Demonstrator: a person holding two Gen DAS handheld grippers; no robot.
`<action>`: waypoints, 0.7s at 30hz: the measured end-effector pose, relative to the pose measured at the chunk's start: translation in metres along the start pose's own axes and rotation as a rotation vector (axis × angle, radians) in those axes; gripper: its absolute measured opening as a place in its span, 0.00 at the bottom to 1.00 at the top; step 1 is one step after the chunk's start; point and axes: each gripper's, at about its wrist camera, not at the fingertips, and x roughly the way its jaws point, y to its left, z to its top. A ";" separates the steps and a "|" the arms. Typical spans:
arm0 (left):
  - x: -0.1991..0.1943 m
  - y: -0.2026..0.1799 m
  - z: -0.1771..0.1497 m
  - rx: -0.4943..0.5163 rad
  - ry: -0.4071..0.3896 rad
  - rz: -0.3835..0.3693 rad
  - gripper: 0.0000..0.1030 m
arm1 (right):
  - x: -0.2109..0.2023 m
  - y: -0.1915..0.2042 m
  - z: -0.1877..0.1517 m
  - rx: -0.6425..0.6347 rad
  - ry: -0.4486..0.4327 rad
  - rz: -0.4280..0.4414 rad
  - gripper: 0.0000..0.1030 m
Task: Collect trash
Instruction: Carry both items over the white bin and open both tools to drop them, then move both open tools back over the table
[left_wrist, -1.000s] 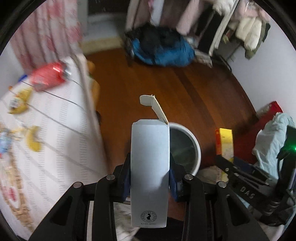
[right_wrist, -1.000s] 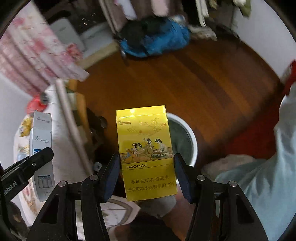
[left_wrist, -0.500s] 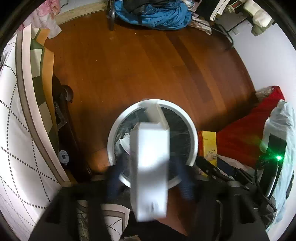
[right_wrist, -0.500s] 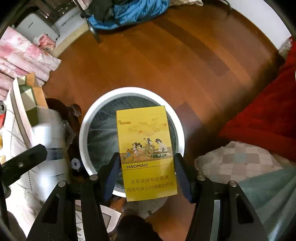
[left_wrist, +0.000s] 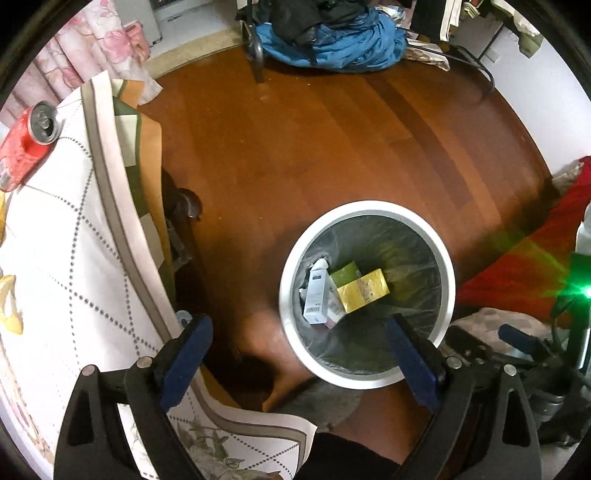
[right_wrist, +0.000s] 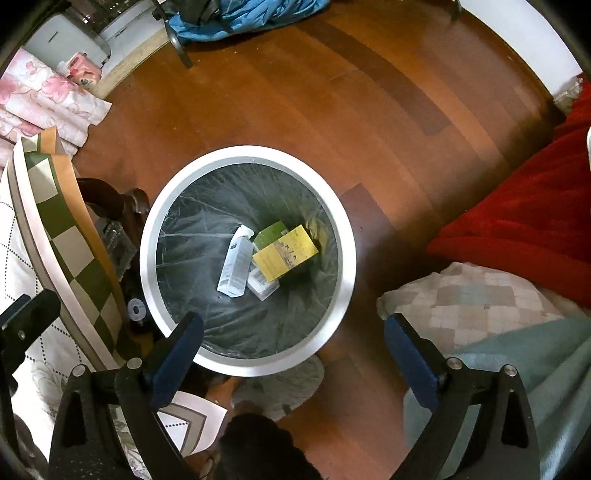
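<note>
The yellow box (right_wrist: 285, 252) and the white carton (right_wrist: 235, 263) lie at the bottom of the white-rimmed bin (right_wrist: 343, 236), touching. Left gripper (left_wrist: 297, 350) and right gripper (right_wrist: 293, 345) hang above it, jaws spread, empty. A red can (left_wrist: 27, 142) lies at the table's far left corner

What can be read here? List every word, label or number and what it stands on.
No text is legible.
Tall white carton in the round white bin: barcode and print, too small to read.
Flat yellow box in the same bin: print blurred.
Red drink can: label blurred.
</note>
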 end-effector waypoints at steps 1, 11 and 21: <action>-0.001 0.000 -0.001 0.004 -0.001 0.006 0.93 | -0.003 0.001 -0.002 -0.002 -0.004 -0.001 0.97; -0.037 0.001 -0.009 0.020 -0.070 0.032 0.93 | -0.044 0.010 -0.019 -0.023 -0.056 -0.026 0.97; -0.106 0.008 -0.028 0.025 -0.190 0.025 0.93 | -0.120 0.015 -0.044 -0.022 -0.162 -0.002 0.97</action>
